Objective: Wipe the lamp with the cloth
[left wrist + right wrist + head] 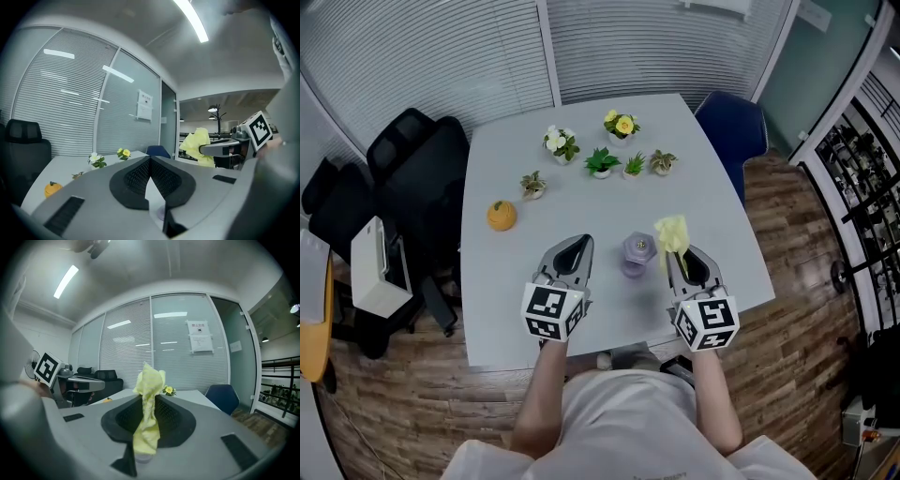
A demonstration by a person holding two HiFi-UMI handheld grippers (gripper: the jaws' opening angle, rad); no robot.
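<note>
A small purple lamp [638, 253] stands on the white table [581, 197], between my two grippers. My left gripper [578, 243] hovers just left of it, its jaws shut with nothing between them; in the left gripper view the pads [140, 176] meet at a point. My right gripper [674, 253] is just right of the lamp and is shut on a yellow cloth [672, 233]. In the right gripper view the cloth [149, 418] is pinched between the jaws and stands up above them. A sliver of the lamp [143, 458] shows below it.
Several small potted plants [602, 161] line the far half of the table, and an orange pumpkin-shaped ornament [501, 216] sits at the left. Black office chairs [412, 178] stand left of the table, and a blue chair [731, 127] stands at its far right corner.
</note>
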